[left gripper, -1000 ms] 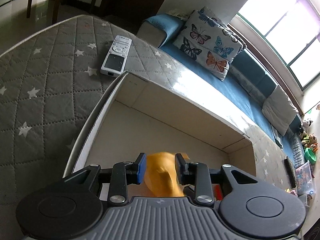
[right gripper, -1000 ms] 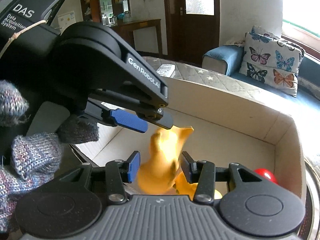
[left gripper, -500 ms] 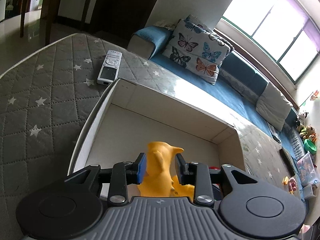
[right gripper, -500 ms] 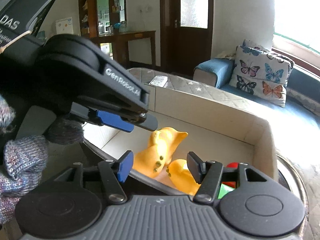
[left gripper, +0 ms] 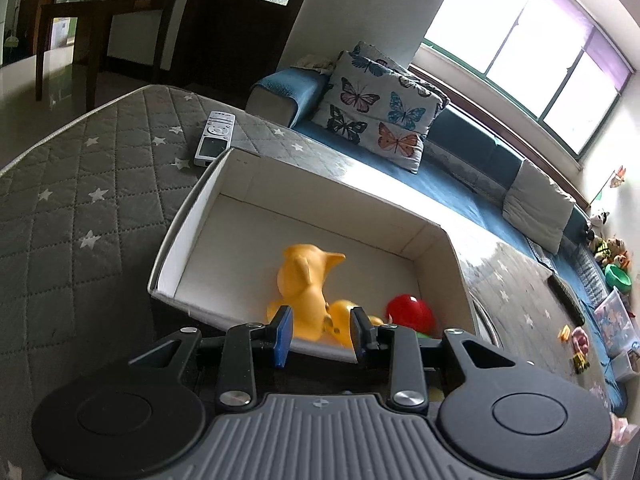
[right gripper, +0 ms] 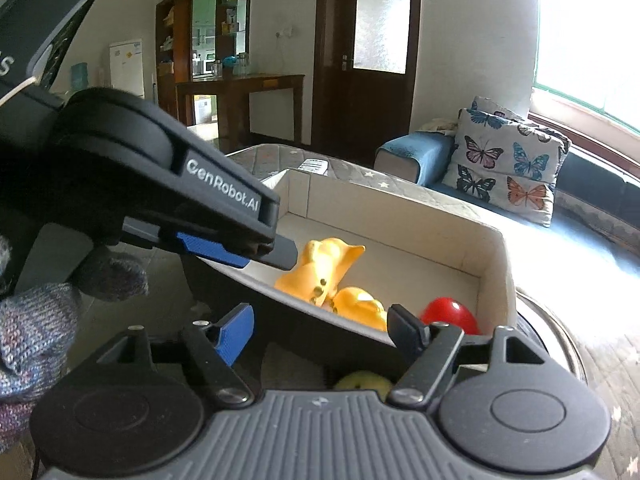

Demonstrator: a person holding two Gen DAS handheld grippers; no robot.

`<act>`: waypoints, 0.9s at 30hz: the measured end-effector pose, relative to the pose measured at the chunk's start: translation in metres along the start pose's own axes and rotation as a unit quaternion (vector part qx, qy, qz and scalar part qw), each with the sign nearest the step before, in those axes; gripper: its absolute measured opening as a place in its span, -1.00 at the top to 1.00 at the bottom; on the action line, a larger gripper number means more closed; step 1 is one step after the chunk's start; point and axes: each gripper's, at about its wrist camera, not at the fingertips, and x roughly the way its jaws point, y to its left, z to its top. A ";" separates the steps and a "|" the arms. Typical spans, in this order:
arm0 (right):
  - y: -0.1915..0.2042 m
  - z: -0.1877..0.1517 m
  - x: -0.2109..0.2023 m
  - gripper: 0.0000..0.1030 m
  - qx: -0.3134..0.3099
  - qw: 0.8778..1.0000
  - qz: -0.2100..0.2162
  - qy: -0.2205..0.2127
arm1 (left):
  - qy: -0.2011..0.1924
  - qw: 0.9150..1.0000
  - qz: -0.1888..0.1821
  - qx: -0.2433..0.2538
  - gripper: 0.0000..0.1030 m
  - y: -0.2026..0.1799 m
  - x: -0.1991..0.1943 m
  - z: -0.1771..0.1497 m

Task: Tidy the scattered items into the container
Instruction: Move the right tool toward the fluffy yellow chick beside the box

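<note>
Left gripper point(left gripper: 321, 335): jaws apart, empty, poised just outside the near wall of the white cardboard box point(left gripper: 304, 196). Right gripper point(right gripper: 320, 330): jaws wide apart, empty, also at the near wall. Yellow toy animal point(left gripper: 306, 280) lies inside the box toward its near wall, touching a second yellow toy point(right gripper: 360, 307). Red ball point(left gripper: 410, 312) occupies the near right corner. Remote control point(left gripper: 214, 138) rests on the quilted star-patterned mattress point(left gripper: 80, 184), just beyond the box's far left corner.

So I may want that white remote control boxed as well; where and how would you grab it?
Probably across its narrow width near the middle, from above: the white remote control lies flat on the grey quilted mattress beside the cardboard box, so fingers straddle its long edges.
</note>
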 end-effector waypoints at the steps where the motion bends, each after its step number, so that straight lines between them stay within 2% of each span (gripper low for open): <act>1: 0.001 -0.002 -0.003 -0.49 0.001 1.000 -0.003 -0.001 | 0.000 1.000 0.000 0.002 0.34 -0.001 -0.001 -0.003; 4: 0.002 -0.009 -0.011 -0.52 0.003 1.000 -0.008 -0.002 | 0.001 1.000 -0.001 0.006 0.34 -0.002 -0.005 -0.013; 6: 0.003 -0.013 -0.016 -0.61 0.004 1.000 -0.010 -0.002 | 0.002 1.000 -0.001 0.009 0.34 -0.003 -0.008 -0.019; 27: -0.006 -0.064 -0.043 -0.64 0.028 0.999 -0.028 0.013 | 0.021 0.998 0.018 0.050 0.34 -0.017 -0.009 -0.073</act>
